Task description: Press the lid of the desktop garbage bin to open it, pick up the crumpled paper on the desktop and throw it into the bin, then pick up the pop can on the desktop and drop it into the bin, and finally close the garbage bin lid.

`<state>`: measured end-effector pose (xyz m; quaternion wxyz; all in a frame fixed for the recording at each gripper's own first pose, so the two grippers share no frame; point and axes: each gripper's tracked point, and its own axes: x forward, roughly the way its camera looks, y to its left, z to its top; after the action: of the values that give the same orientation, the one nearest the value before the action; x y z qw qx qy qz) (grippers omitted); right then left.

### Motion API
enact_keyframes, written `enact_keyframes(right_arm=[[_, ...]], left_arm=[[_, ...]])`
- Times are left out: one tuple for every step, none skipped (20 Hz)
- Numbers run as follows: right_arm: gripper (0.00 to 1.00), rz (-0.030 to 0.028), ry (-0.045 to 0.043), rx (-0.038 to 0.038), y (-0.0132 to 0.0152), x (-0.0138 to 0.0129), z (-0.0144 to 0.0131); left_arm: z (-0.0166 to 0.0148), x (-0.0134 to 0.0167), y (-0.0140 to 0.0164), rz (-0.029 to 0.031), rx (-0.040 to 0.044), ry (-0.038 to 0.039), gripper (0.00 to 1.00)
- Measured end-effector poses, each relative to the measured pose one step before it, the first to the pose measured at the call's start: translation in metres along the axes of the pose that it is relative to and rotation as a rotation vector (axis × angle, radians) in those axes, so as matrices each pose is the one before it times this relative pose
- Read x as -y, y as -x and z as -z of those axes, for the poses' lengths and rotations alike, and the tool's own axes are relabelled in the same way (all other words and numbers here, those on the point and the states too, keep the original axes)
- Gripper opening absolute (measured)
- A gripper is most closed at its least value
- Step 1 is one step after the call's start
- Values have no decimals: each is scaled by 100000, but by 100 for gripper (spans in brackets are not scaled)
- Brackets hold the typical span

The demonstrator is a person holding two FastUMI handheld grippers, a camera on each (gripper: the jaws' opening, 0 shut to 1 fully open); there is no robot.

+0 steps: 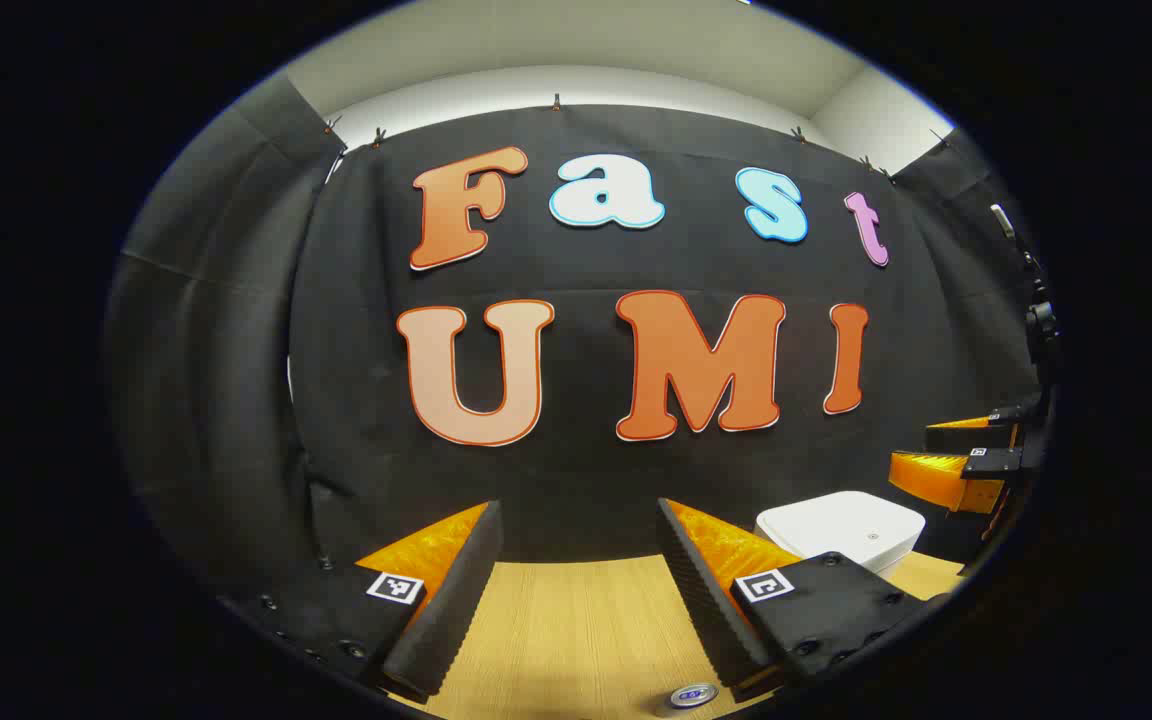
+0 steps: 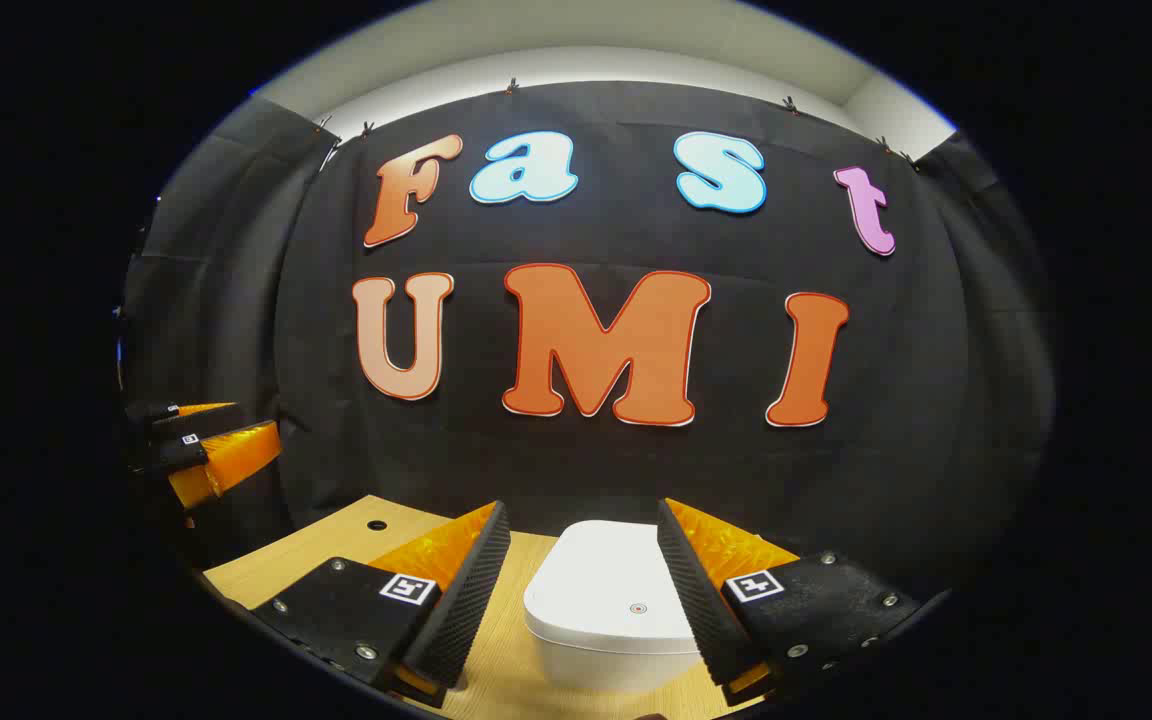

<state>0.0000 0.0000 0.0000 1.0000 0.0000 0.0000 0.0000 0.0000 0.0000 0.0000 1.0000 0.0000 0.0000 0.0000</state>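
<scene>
A black cloth wall closes the back of the booth, and a pale wooden desktop (image 1: 576,620) runs along the bottom of both views. In the right gripper view a small dark hole (image 2: 377,524) sits in the desktop at about 8 o'clock, near the far edge.

In the left gripper view the left gripper (image 1: 576,590) holds its fingers wide apart, gripping nothing, with bare wood between them. The top of the pop can (image 1: 693,695) shows at about 5 o'clock, at the very bottom edge, just beside the base of the finger on the view's right. The white garbage bin (image 1: 841,525) stands at about 4 o'clock, beyond that same finger, its lid down. The right gripper (image 1: 946,455) hangs above and past the bin at 3 o'clock, apart from it.

In the right gripper view the right gripper (image 2: 581,585) is also spread wide and holds nothing. The garbage bin (image 2: 611,600) lies at 6 o'clock, directly between and below the two fingers, lid closed; whether the fingers touch it cannot be told. The left gripper (image 2: 211,445) shows at 9 o'clock, well apart from the bin.
</scene>
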Motion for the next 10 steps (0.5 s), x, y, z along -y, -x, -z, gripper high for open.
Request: enact_keyframes(right_arm=[[90, -83, -83, 18, -154, -6, -121], [90, -63, -59, 210, -70, -16, -105], [90, -179, 24, 221, -82, -26, -172], [90, -122, 155, 211, -197, 1, -180], [90, 79, 167, -35, -119, 108, -9], [90, 267, -84, -175, -145, 73, -16], [90, 19, -332, -311, -177, -18, -24], [90, -19, -497, -57, -80, 23, 56], [90, -164, -437, -193, -102, -46, 18], [90, -10, -244, -318, -130, 10, 196]], left_arm=[[-67, 8, -27, -73, 222, -108, 97], [-53, 8, -111, -286, 466, -53, 99], [-148, 127, -163, 166, 204, 2, 97], [-129, 36, -64, -77, 360, -270, 99], [32, 72, 64, 70, 58, -119, 99], [19, -62, -49, -33, -53, -122, 99], [4, -30, 39, -268, 60, -58, 99], [70, -35, -18, -167, -115, -92, 99], [52, -174, 11, -513, -124, -197, 97], [57, -182, -42, -573, -288, -304, 99]])
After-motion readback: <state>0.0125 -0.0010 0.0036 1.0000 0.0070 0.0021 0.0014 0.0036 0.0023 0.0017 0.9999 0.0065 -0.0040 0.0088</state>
